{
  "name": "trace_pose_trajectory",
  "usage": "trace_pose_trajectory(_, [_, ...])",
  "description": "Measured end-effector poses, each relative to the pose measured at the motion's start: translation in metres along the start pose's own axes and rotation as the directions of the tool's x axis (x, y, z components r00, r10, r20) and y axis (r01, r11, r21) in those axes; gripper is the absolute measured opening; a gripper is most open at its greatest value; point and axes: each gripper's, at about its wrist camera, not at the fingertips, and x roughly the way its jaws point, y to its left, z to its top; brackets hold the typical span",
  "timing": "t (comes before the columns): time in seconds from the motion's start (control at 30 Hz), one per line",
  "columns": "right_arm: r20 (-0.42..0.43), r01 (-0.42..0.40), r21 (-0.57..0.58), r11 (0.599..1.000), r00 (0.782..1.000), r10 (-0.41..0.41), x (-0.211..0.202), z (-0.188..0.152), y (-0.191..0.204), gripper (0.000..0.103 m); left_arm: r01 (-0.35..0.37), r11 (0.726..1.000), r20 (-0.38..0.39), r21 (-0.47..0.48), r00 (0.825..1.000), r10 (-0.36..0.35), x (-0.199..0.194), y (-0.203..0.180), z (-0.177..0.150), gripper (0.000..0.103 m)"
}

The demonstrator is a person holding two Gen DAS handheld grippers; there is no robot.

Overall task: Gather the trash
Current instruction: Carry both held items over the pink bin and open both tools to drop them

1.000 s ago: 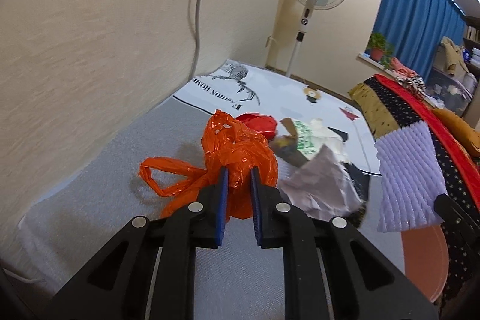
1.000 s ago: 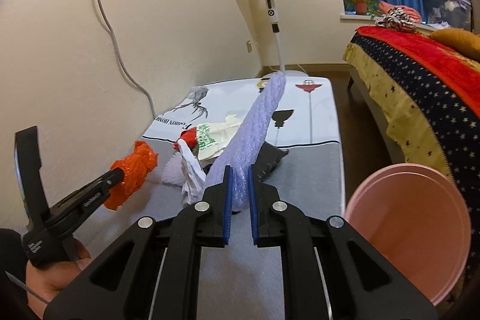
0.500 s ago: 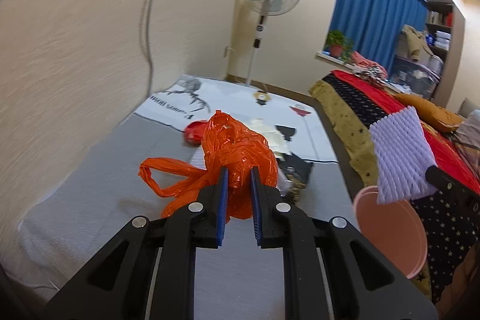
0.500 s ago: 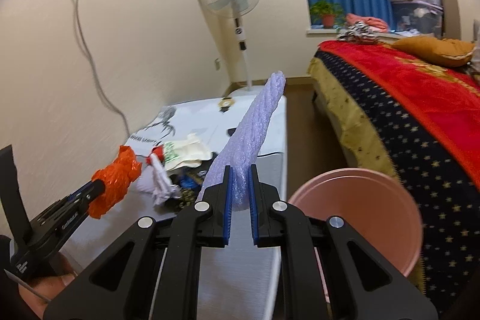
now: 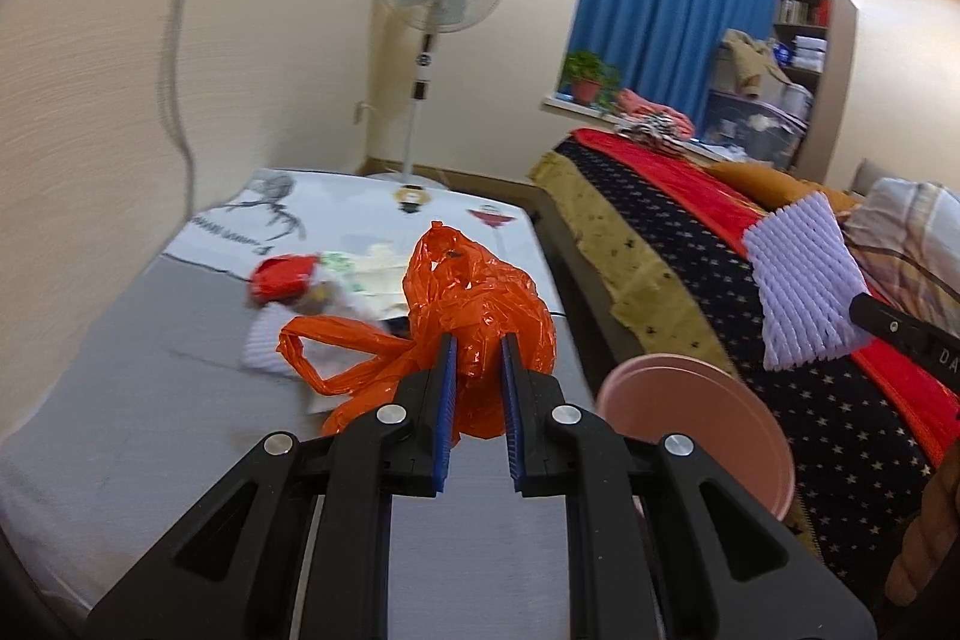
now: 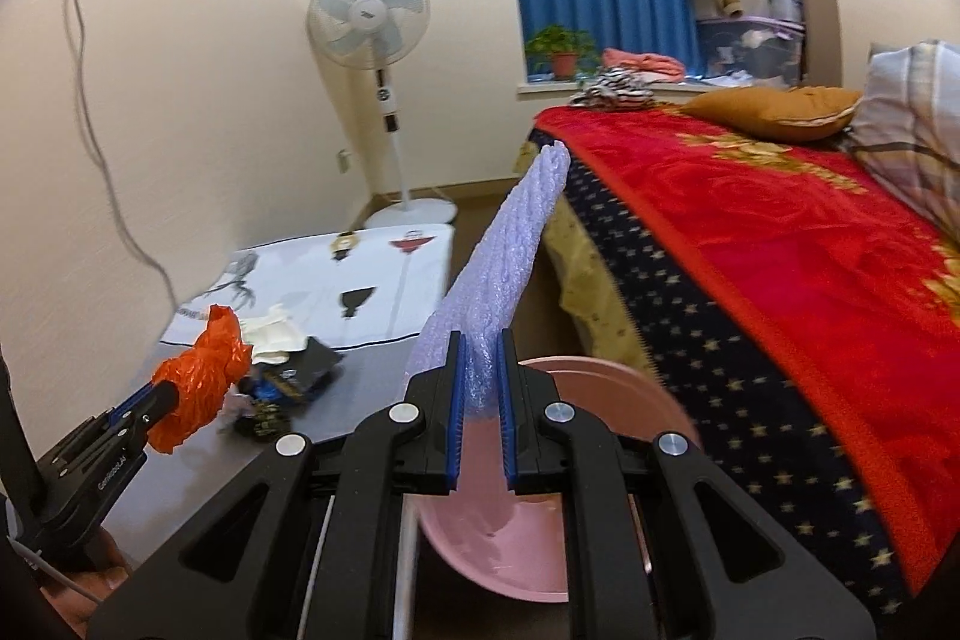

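Orange bag [image 5: 474, 322] pinched in left fingers [image 5: 447, 388]; foam net [image 6: 510, 256] pinched in right fingers [image 6: 507, 400].

Both grippers: matte black plastic frames, blue ribbed finger pads.
Left gripper [image 5: 477, 370] and right gripper [image 6: 480, 370] each carry four round silver screws across the linkage arms; left's side shows small white lettering, unreadable; bare skin of the hand [image 6: 90, 589] visible behind it.
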Motion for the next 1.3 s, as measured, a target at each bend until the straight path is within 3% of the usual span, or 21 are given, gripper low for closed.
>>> trace_pose_trajectory(0.3, [-0.022, 0.091, 0.043, 0.995, 0.996, -0.090, -0.003, -0.002, -0.036, 0.010, 0.112, 0.992, -0.026, 0.059, 0.993, -0.111, 0.019, -0.050, -0.007, 0.014])
trace_pose_trajectory(0.7, [-0.062, 0.141, 0.064, 0.988, 0.989, -0.137, 0.001, -0.004, -0.048, 0.011, 0.221, 0.968, -0.074, 0.120, 0.974, -0.213, 0.043, -0.097, -0.017, 0.014])
trace_pose_trajectory(1.3, [-0.104, 0.171, 0.074, 0.983, 0.981, -0.163, 0.019, -0.008, -0.057, 0.011, 0.270, 0.954, -0.133, 0.129, 0.958, -0.253, 0.071, -0.114, -0.026, 0.014])
